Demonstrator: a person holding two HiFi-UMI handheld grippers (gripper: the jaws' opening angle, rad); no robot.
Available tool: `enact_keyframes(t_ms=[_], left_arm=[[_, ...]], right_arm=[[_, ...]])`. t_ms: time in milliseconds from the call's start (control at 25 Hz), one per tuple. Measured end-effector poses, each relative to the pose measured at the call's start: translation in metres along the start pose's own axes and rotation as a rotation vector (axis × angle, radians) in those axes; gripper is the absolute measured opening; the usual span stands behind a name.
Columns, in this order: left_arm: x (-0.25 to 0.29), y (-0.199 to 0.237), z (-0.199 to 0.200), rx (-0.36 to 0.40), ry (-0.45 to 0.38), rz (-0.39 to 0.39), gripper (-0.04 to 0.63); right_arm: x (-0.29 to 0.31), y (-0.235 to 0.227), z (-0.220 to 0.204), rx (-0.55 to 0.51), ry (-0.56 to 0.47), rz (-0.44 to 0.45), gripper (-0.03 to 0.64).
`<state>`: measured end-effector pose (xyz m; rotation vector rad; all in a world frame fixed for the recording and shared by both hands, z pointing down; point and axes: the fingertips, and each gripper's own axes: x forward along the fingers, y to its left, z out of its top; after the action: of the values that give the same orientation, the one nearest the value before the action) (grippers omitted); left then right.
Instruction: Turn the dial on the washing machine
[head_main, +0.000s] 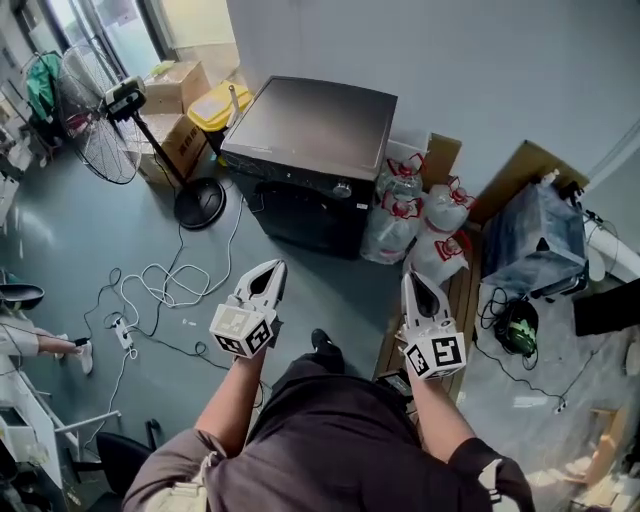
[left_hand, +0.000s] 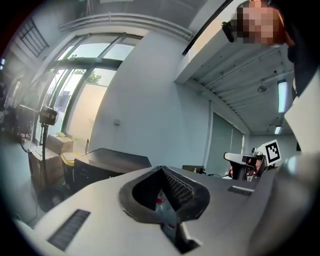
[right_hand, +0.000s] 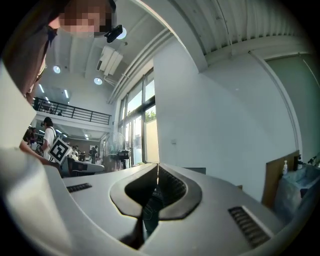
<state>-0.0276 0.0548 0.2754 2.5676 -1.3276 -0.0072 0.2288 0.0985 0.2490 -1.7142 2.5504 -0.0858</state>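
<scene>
The small round silver dial (head_main: 343, 188) sits on the front control strip of the black, box-shaped washing machine (head_main: 310, 130), which has a flat, smooth, matt lid. The machine stands on the grey floor (head_main: 90, 230) ahead of both pairs of jaws and well apart from them. The dial lies ahead, between the two jaw lines. Its markings are too small to read, and the lower front of the machine is in shadow.

The left gripper (head_main: 274, 270) has white moulded plastic shells and dark ribbed pads. Its jaws are closed together with nothing between them. In the left gripper view the dark machine body shows ahead and to the left of the jaws, but the dial cannot be made out there.

The right gripper (head_main: 411, 277) is of the same build, and its jaws are also closed together and empty. In the right gripper view the jaw shells hide most of the machine.

Ahead and to the right of the right jaws, clear plastic water bottles (head_main: 405, 215) with red labels stand just beside the machine. Ahead and to the left of the left jaws are a black pedestal fan (head_main: 105, 140) with a wire-mesh guard, brown cardboard boxes (head_main: 175, 85) and loose white cables (head_main: 160, 290).
</scene>
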Motion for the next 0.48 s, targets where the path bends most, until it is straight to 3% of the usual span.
enact_keyframes(t_ms=[120,480], left_arm=[[-0.031,-0.014,-0.013,-0.045,0.019,-0.010,0.015],[-0.110,-0.041,-0.026,-0.004,0.067,-0.004,0.015]], right_arm=[[-0.033,0.013,-0.002,0.016,-0.012,-0.013,0.021],[-0.106,0.043,-0.010,0.019,0.015,-0.049,0.021]])
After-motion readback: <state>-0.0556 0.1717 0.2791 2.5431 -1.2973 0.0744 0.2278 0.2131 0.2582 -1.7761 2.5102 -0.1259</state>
